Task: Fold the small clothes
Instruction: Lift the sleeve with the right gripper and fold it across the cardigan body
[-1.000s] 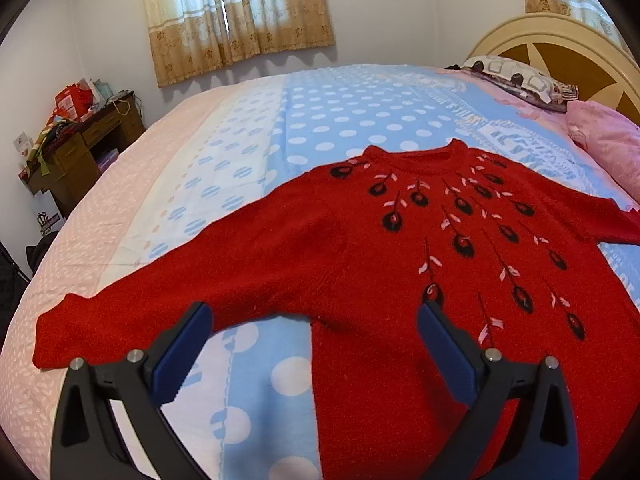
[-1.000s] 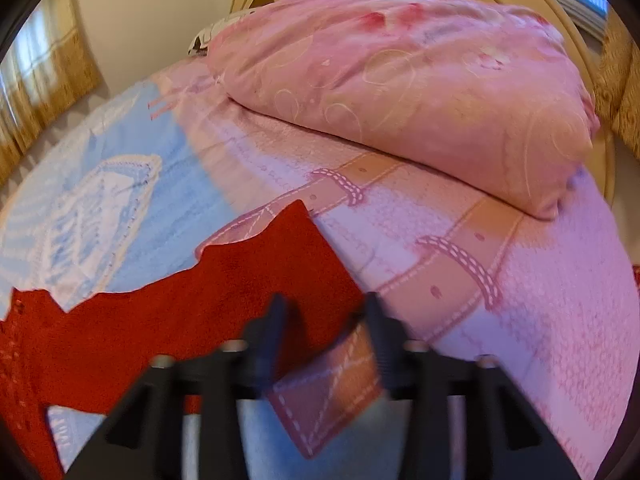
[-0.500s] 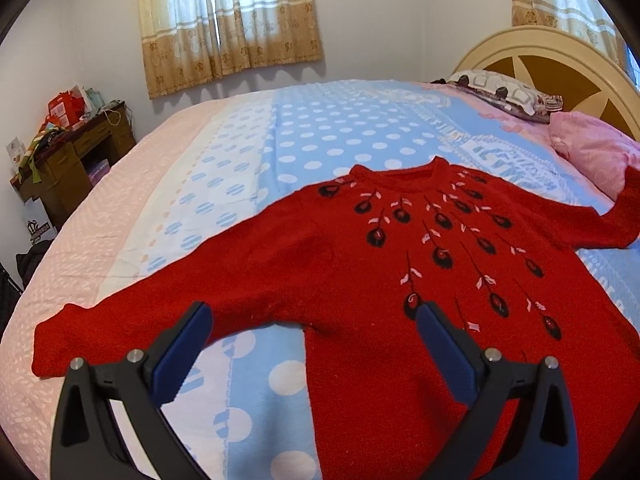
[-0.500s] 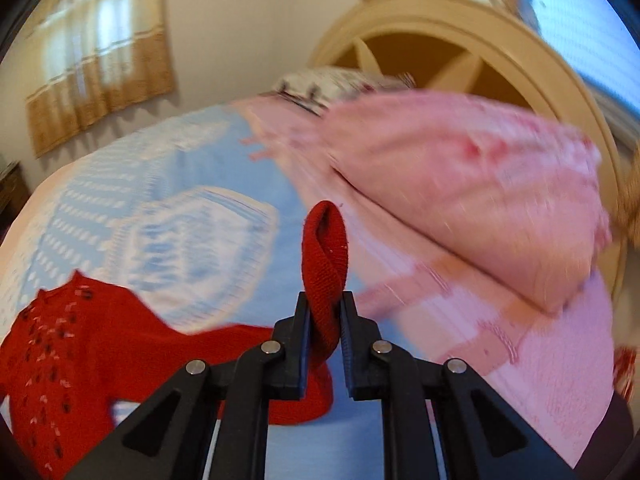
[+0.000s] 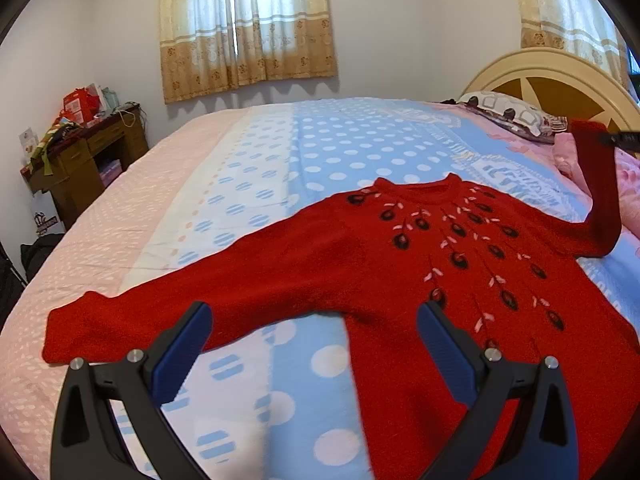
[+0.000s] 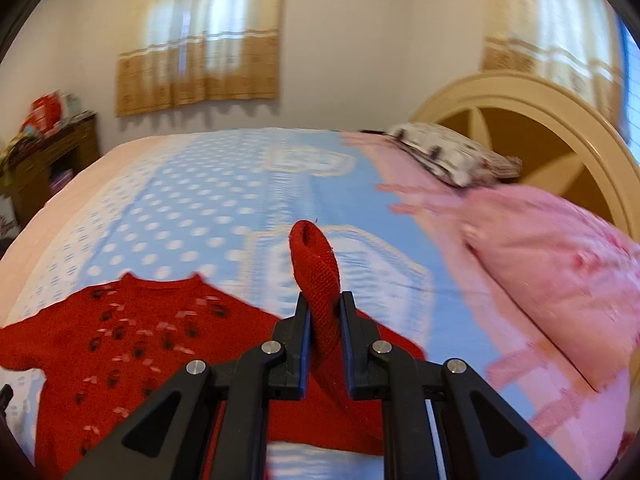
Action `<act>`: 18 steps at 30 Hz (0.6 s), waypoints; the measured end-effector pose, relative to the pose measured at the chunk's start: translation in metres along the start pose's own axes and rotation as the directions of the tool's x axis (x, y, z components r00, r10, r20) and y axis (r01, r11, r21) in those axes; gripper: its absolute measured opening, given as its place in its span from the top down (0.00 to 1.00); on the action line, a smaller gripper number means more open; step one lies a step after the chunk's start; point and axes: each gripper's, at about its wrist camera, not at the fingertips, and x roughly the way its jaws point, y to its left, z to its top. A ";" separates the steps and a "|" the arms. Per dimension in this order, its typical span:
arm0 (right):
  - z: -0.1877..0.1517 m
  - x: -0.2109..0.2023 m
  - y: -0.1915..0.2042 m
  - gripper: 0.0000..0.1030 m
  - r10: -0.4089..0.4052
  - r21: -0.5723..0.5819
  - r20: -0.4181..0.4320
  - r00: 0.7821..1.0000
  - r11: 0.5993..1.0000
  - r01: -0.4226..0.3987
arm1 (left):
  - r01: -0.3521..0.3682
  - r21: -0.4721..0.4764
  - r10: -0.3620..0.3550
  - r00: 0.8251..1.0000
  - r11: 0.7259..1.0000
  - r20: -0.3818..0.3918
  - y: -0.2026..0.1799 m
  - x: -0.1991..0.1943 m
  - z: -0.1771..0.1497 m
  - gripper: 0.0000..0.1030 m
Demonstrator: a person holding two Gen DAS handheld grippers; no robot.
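So the sweater is lying flat, front up, on the bed, neck pointing toward the far window and its long axis running sleeve to sleeve across your view. The bit that matters: your right gripper is pinched on the cuff of the right sleeve, and that sleeve stands up off the bed in a tall loop at the right edge of the left view, so the body you'd fold it onto sits to the left and below the fingers. I'd guess the next move is just carrying that cuff leftward across the chest. The left sleeve is stretched flat out toward the left, just ahead of your left gripper, whose fingers are spread wide with nothing between them, hovering over the armpit area and clearly the nearer hand for that side. Around it: pink duvet and a patterned pillow by the headboard on the right, well apart from the fold path. A cluttered desk sits off the bed's left. Nothing is lying on the sweater's chest, so the path looks clear to me.
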 end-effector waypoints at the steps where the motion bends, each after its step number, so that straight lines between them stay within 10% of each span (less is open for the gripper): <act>1: 0.000 0.001 0.018 0.88 0.025 -0.017 0.002 1.000 1.000 -0.025 | -0.005 0.004 0.005 1.000 1.000 0.001 0.002 -0.001 -0.001 0.00; 18: -0.074 0.023 0.197 0.87 0.257 -0.147 -0.107 0.960 0.951 -0.271 | 0.069 -0.101 -0.078 0.992 0.993 -0.096 0.033 0.016 -0.010 0.00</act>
